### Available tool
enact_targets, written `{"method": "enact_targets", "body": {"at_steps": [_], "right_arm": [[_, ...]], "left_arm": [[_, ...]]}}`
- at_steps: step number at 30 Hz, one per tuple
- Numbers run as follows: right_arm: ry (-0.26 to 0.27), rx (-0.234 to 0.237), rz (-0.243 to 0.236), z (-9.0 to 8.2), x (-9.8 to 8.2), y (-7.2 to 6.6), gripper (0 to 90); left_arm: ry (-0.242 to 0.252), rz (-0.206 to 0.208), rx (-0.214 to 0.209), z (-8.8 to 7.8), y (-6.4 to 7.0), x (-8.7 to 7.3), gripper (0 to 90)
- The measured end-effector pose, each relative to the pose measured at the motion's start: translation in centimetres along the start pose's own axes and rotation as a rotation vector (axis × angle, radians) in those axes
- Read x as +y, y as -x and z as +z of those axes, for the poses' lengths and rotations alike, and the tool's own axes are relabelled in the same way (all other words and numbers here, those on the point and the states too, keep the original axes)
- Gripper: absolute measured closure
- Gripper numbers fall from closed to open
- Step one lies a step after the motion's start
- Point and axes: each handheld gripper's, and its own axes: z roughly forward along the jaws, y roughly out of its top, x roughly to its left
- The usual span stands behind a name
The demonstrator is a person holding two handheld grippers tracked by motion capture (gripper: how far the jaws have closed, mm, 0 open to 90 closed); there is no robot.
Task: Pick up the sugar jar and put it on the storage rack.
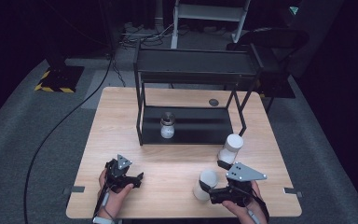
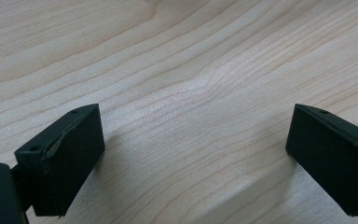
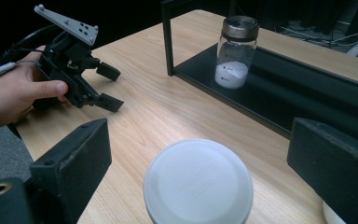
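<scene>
- Right tongs (image 1: 209,185): jaws wide, flanking the white jar (image 1: 205,184) near the desk's (image 1: 168,163) front edge, not pressing it.
- Left tongs (image 1: 137,178): open, empty, near the front-left corner.

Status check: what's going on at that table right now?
Both grippers open: left gripper idle, right gripper straddling white round-lidded jar, not gripping. Second white jar close beside.

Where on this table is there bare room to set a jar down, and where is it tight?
Bare wood lies left of the black rack, and between the rack's front edge and the left hand-held gripper. The rack's lower shelf is free right of the salt jar. It is crowded front right: two white containers beside the right hand-held gripper.
</scene>
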Motion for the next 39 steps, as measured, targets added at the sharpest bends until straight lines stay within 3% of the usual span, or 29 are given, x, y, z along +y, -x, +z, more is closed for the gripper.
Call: {"method": "enact_targets", "body": {"at_steps": [8,19,29,39], "right_arm": [[-0.034,0.001,-0.025,0.9,-0.2,-0.4,10.7],[-0.117,-0.004,-0.018,2.2,-0.5,-0.3,16.5],[-0.173,-0.009,-0.049,2.8,-0.2,-0.3,32.6],[-0.187,0.000,-0.065,2.8,0.4,0.0,33.2]], "left_arm": [[0.000,0.000,0.000,0.0,0.0,0.0,4.2],[0.000,0.000,0.000,0.0,0.0,0.0,4.3],[0.000,0.001,0.000,0.0,0.0,0.0,4.2],[0.000,0.000,0.000,0.0,0.0,0.0,4.3]]}}
